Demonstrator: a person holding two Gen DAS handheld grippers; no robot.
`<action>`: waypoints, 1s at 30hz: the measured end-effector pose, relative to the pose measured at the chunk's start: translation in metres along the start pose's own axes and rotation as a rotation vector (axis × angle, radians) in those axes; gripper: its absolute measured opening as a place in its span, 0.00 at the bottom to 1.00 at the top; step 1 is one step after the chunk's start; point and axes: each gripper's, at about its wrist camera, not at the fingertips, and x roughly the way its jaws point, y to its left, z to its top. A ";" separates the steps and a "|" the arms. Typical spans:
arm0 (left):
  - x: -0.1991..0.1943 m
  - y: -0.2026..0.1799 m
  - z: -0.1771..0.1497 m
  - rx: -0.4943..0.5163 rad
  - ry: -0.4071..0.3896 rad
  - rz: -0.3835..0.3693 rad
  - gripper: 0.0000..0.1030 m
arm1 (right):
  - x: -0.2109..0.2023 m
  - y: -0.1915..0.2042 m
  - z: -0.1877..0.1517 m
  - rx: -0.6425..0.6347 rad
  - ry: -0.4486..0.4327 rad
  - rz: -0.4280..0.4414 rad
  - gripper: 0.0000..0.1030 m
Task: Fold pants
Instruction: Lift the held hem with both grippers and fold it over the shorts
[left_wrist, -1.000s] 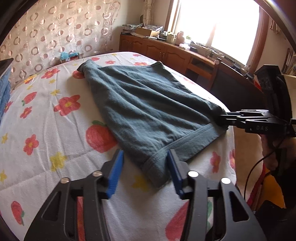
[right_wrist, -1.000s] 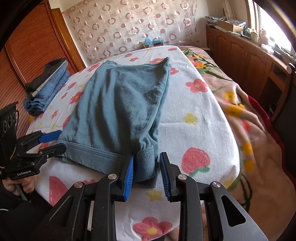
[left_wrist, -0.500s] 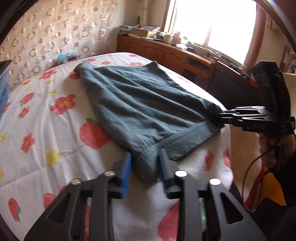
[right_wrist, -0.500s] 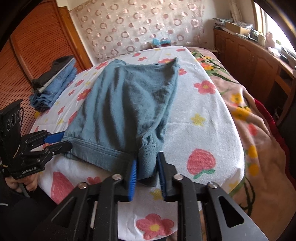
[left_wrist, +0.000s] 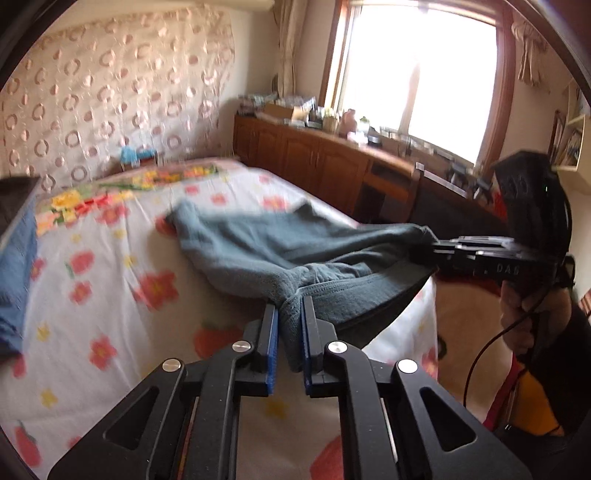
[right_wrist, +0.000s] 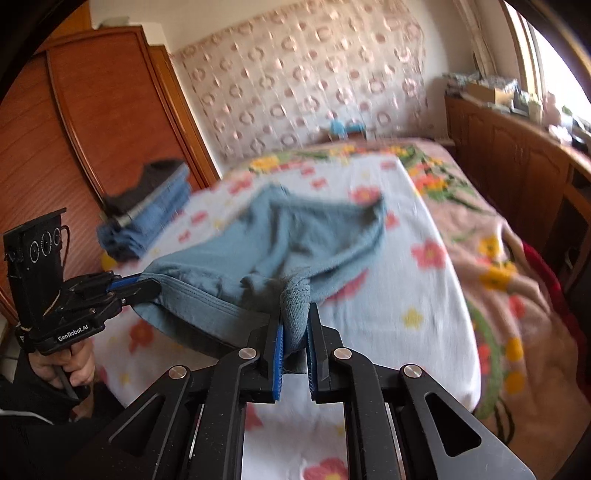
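**Waistband corners gripped, fold not yet laid**

Nearest the left wrist camera, the left gripper (left_wrist: 289, 325) has its blue pads (left_wrist: 272, 332) pressed together on one corner of the waistband (left_wrist: 354, 295) of the grey-blue pants (left_wrist: 258, 243), with only the bunched cloth between them. In the right wrist view the right gripper (right_wrist: 295, 328) does the same at the other corner, its pads nearly closed on a thick wad of ribbed hem. Each tool also appears in the other's view, clamped on its end of the band, a hand (right_wrist: 70, 365) on the grip below it.

Between the two corners the waistband hangs raised off the flowered bedsheet (left_wrist: 110, 295), sagging in a shallow curve near the foot edge of the bed. Beyond the band the garment slopes back down; its far end lies on the sheet toward the headboard side, blurred, with the cloth there rumpled, not flat.

As a judgement, the fold is at an early stage: both corners are secured and lifted, but no layer is laid over another yet. What remains is carrying the band across to the far end, setting it down, and smoothing.

Past the pants, a stack of blue clothes (right_wrist: 147, 218) sits at the sheet's edge beside the wooden wardrobe (right_wrist: 92, 129).
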 end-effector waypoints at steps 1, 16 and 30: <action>-0.007 0.001 0.009 0.005 -0.023 0.008 0.11 | -0.004 0.003 0.006 -0.011 -0.020 0.004 0.10; -0.096 0.034 0.114 0.065 -0.267 0.122 0.11 | -0.071 0.066 0.110 -0.204 -0.280 0.065 0.10; -0.038 0.137 0.187 0.048 -0.258 0.304 0.11 | 0.046 0.078 0.227 -0.244 -0.260 0.014 0.10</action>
